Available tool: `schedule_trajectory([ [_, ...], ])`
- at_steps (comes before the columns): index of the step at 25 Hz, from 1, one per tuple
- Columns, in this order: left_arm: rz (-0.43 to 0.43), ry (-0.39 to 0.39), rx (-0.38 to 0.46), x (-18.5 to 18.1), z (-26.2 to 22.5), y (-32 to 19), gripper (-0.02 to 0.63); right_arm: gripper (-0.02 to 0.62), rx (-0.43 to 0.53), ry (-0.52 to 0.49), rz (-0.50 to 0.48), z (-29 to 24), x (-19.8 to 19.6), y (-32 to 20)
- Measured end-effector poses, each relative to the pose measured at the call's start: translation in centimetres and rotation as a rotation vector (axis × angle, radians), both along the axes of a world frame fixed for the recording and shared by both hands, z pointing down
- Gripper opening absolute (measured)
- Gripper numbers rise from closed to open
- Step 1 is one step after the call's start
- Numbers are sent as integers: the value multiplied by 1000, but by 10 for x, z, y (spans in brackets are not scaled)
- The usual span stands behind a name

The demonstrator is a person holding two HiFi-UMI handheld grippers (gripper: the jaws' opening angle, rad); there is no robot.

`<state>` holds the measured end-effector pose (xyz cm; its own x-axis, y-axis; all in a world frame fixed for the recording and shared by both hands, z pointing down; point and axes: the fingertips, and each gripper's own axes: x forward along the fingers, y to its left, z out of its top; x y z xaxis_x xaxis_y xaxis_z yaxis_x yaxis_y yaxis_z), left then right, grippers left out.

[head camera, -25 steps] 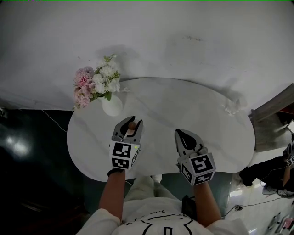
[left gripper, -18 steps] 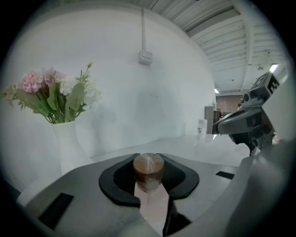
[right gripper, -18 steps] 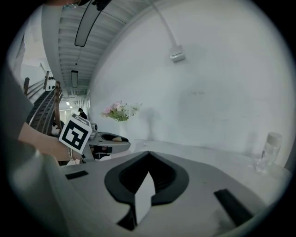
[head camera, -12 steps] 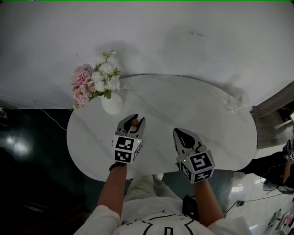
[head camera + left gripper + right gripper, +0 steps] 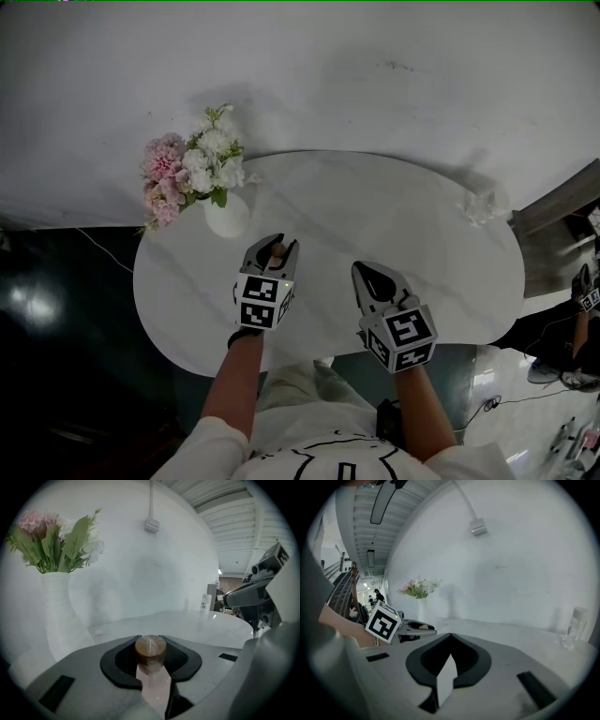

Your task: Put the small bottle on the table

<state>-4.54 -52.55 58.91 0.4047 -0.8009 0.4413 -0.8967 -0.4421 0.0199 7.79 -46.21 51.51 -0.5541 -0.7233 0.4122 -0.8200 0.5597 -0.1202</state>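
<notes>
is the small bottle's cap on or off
On: a brown cap sits atop the small bottle, which is clamped in the jaws of the left gripper.

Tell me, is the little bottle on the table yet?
Done: the left tool grips the small bottle. In hand: it holds the bottle over the white table. Left: stand it down and open the tool. The right tool is shut and empty.

The left gripper (image 5: 276,247), with the small bottle (image 5: 150,651) clamped in it, is brought lower toward the table (image 5: 431,244), slightly rightward in frame.
</notes>
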Motion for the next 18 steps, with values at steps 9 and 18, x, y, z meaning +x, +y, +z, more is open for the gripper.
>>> schedule_trajectory([
  [9,17,-11,-17,1,13,-5,110,-8,-7,16,16,5,-3,0],
  [18,7,-12,-38,3,21,1,110,-7,0,25,15,2,-1,5],
])
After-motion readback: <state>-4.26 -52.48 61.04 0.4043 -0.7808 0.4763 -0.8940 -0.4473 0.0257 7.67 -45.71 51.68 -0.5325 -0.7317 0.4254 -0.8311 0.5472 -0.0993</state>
